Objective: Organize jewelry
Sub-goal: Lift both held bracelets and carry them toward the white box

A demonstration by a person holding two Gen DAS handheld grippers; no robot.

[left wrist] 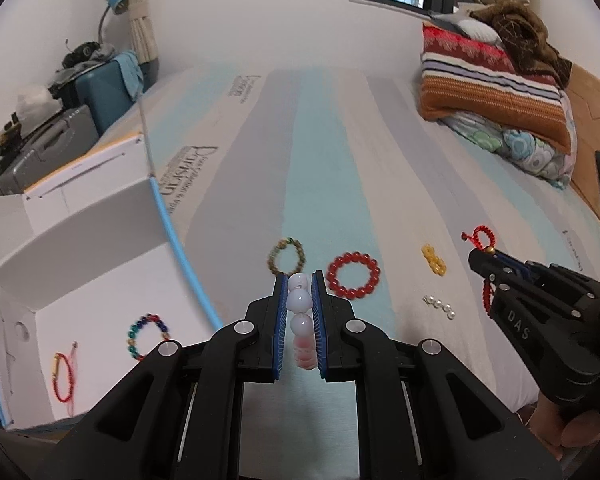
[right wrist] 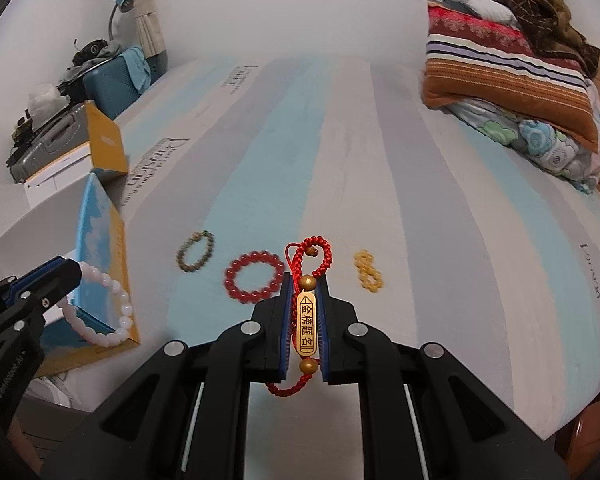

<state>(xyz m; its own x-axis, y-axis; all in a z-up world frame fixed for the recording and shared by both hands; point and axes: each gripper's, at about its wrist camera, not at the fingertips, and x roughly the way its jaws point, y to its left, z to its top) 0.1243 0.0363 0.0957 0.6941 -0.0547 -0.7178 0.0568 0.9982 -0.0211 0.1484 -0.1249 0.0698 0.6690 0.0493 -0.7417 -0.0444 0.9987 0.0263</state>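
Black linkages of the left gripper (left wrist: 299,292) fill the foreground of the left wrist view, its blue-padded fingers (left wrist: 281,320) closed on a white bead bracelet (left wrist: 300,308) that stands edge-on between them. The beads are smooth, round and glossy, so the strand could roll or slide out of the pads if the hand tilts or swings quickly on its way to the open white box (left wrist: 100,280) at left. That box already holds a multicoloured bead bracelet (left wrist: 148,336) and a red cord bracelet (left wrist: 62,376). On the striped mattress (left wrist: 340,160) beyond lie a brown-green bracelet (left wrist: 286,256), a red bead bracelet (left wrist: 353,276), a yellow bead piece (left wrist: 434,260) and a small silver piece (left wrist: 440,306), each apart from the others. A low pass could drag them.

Seen from the right wrist, the right gripper (right wrist: 307,300) has its fingers (right wrist: 286,320) shut on a red braided cord bracelet (right wrist: 308,312), pinching its gold engraved bar; gold beads sit at either end and loops of cord hang free above and below. Those loose loops could snag on the box wall or on the other gripper, at lower left with the white strand dangling near the box's blue and yellow side (right wrist: 100,248). Both hands converging on one opening risks a tangle.
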